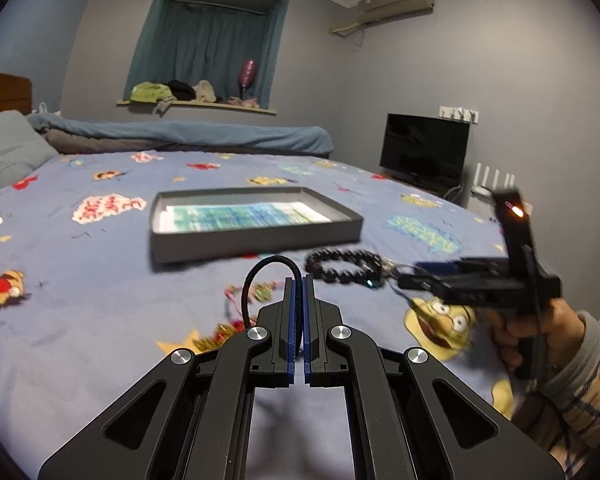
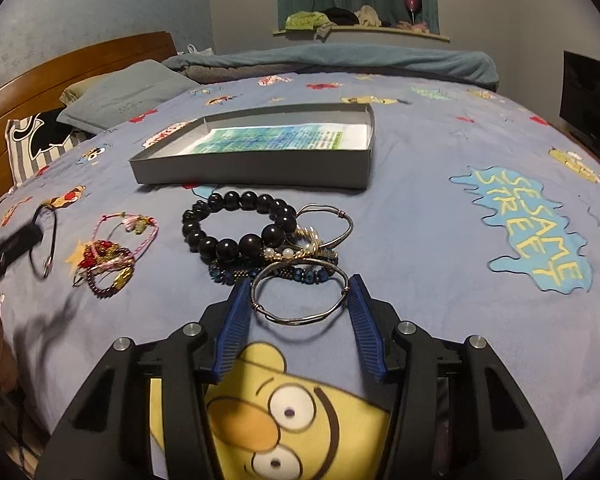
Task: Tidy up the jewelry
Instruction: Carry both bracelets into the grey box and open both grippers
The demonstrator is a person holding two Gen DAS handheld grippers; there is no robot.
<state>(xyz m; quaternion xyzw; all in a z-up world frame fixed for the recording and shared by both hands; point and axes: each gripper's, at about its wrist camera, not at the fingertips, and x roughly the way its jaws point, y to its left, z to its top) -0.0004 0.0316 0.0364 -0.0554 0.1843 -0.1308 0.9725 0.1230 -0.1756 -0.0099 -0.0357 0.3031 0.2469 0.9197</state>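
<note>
Right now the left gripper [image 1: 299, 280] is clamped on a thin black cord bracelet [image 1: 270, 276], lifted off the bed [image 2: 420, 208]. The right gripper [image 2: 299, 294] straddles a silver bangle [image 2: 300, 296], jaws apart, pads not yet pressing. Next, I'd judge: close, then carry it to the grey tray [image 2: 260, 172].

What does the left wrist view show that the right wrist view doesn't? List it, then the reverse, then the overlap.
Left wrist only: the air conditioner and the person's right hand gripping its tool. Right wrist only: the striped pillow, and the right tongs open with a silver bangle lying between them. Both: the grey box, the black bead bracelet, and the black cord loop pinched in the left tongs.
</note>
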